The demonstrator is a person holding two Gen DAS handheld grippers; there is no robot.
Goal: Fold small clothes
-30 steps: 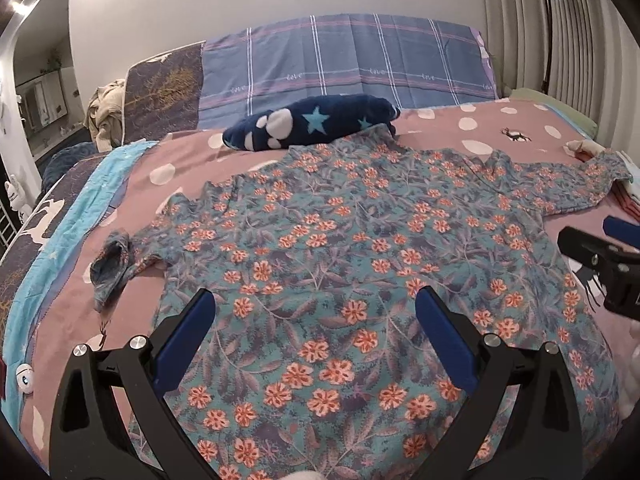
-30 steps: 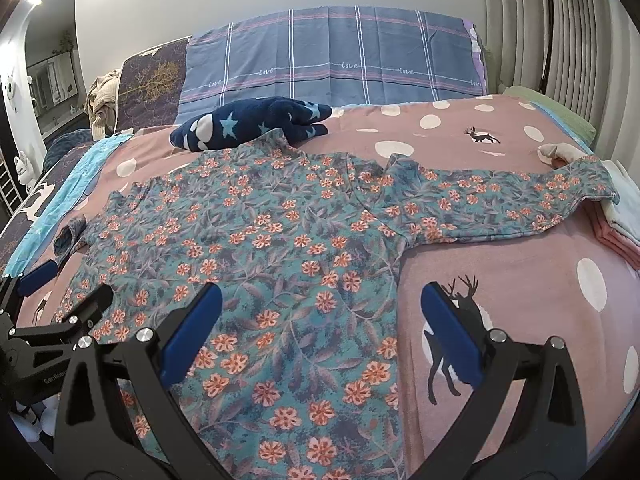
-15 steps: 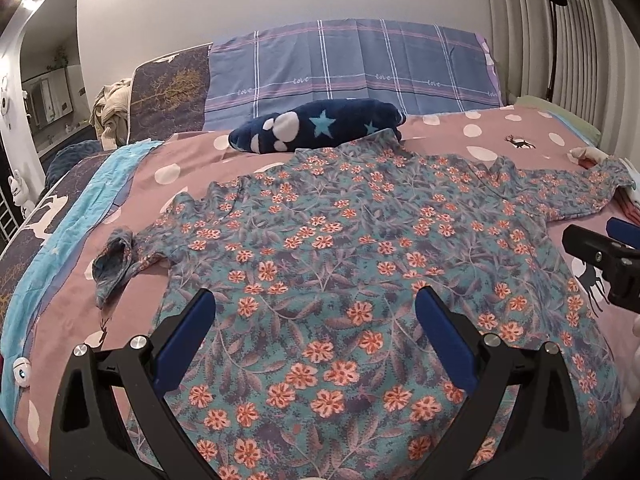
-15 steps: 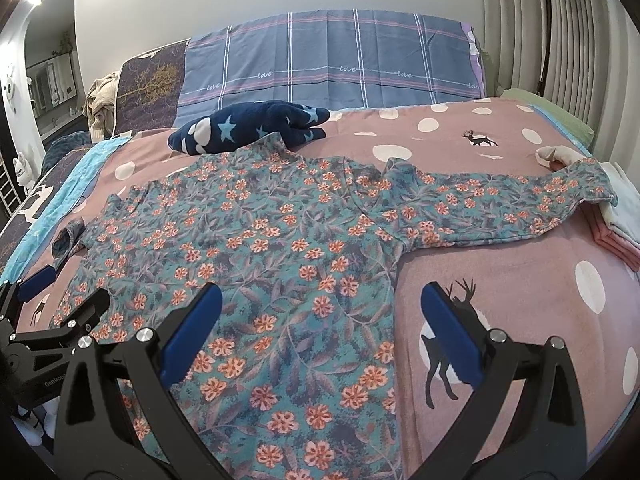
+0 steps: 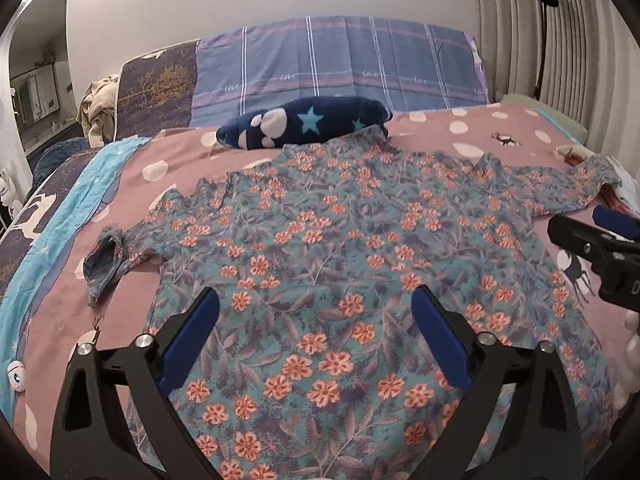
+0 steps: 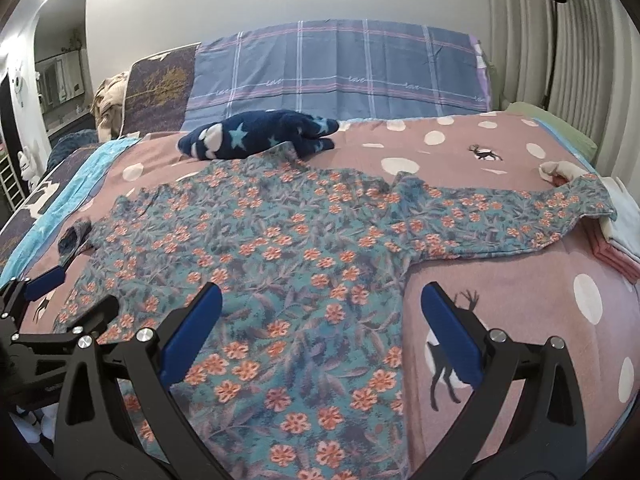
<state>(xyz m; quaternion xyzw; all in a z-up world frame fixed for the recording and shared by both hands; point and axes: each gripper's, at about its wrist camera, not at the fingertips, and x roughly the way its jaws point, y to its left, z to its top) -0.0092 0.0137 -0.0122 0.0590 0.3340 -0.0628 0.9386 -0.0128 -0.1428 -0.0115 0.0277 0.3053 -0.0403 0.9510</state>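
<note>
Floral shirt [image 5: 320, 240], spread flat on bed [image 6: 520, 300], unfolded.
Left gripper [image 5: 316, 332] jaws wide, closing, empty; right gripper [image 6: 320, 328] wide, empty. Best taken by the hem corners, evenly.

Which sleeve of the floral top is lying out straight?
The sleeve reaching the folded pile at the bed's right edge lies straight; the other sleeve is bunched up short.

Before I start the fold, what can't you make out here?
- Floral shirt bottom hem: both wrist views, cut off behind the gripper frames.
- Its right cuff: drapes onto the folded stack; end unclear.
- Pillow lettering: too small.
- Left gripper, closing, nothing between.
</note>
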